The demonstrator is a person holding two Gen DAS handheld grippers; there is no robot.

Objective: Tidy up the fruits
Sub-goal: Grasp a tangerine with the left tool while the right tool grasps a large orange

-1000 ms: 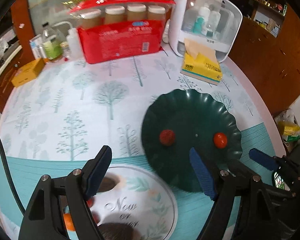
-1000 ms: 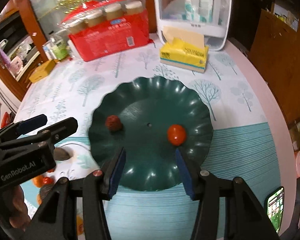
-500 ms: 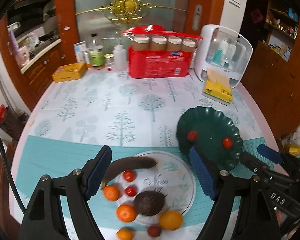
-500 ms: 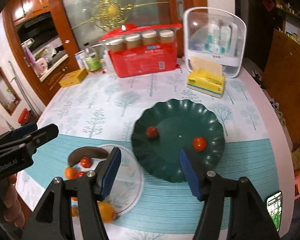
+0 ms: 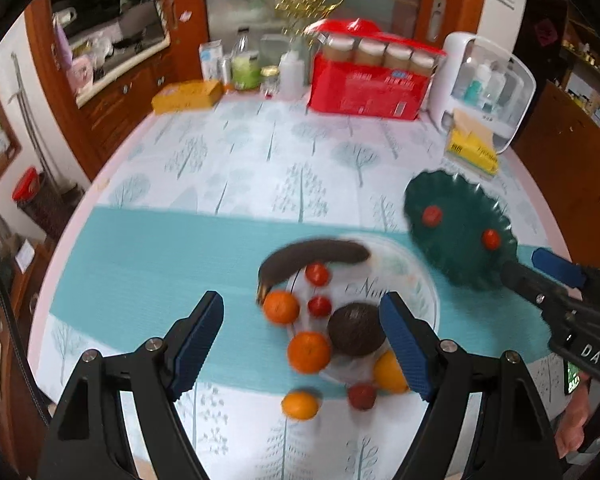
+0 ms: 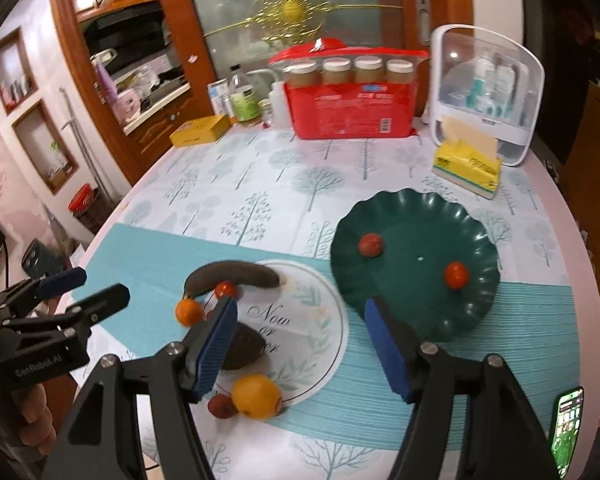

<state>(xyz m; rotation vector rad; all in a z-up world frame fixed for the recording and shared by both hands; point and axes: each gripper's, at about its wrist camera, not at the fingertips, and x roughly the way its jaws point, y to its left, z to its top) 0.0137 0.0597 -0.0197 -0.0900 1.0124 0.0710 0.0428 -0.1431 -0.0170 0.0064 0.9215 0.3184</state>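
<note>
Sorting so far: green plate (image 6: 476, 216) held one dark red fruit (image 6: 370, 245) and one bright red tomato (image 6: 456, 275), well apart
Clear plate (image 6: 320, 280): lay on the teal band of the table (image 6: 460, 352), just left of the green plate, printed with leaves and lettering
Fruit on and around it: a blackened banana (image 6: 232, 274) along the far rim; a dark avocado (image 5: 356, 330); oranges (image 5: 309, 352) and small red tomatoes (image 5: 317, 274); a yellow-orange fruit (image 6: 256, 396) and a red one (image 6: 221, 407) at the near edge
Left tongs (image 5: 300, 342): jaws stood wide apart above the fruit pile, nothing between the pads; view blurred
Right tongs (image 6: 298, 348): jaws were opening, empty, over the gap between the two plates
Far side of table: red pack of jars (image 6: 350, 98), yellow tissue box (image 6: 468, 166), white cosmetics case (image 6: 488, 92), small bottles
Near right edge: a lit phone (image 6: 566, 424)
</note>
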